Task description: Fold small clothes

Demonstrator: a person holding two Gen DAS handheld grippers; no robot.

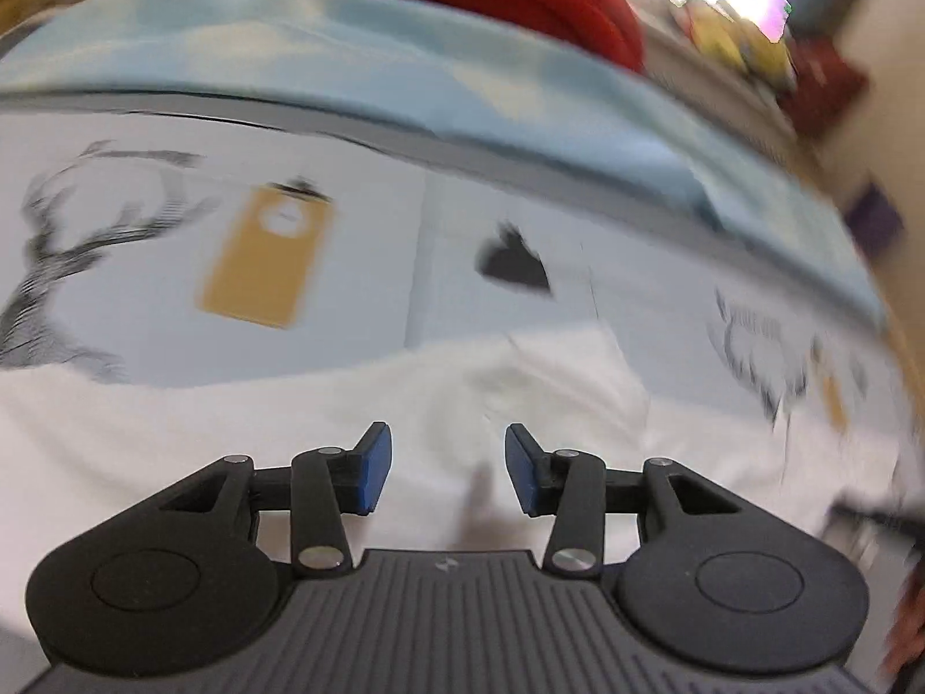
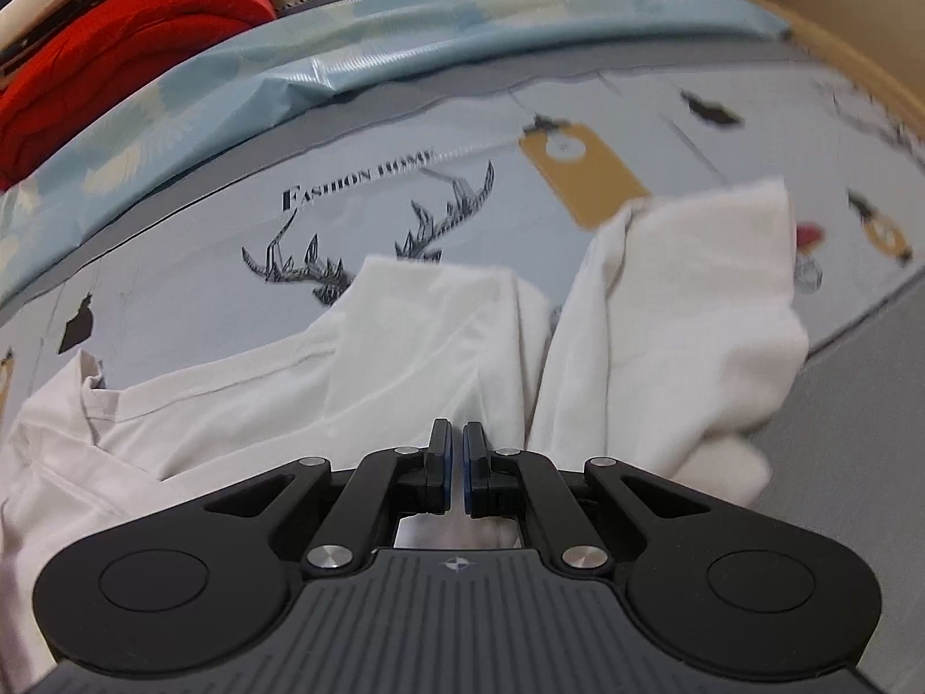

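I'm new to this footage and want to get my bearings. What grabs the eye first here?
A crumpled white garment sprawls across a grey sheet printed with deer antlers, right in front of both grippers. The right gripper is shut, with white cloth right at its tips; the left gripper hangs open above it. A bright red bundle glows at the far left edge.

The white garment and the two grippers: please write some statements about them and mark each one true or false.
1. The left gripper is open, nothing between its pads. True.
2. The right gripper is wide open. False: its jaws are shut, almost touching.
3. The white garment lies on a grey printed sheet. True.
4. The garment is already folded into a neat square. False: it lies rumpled, with one part raised.
5. A green cloth lies beyond the sheet. False: the cloth there is red.
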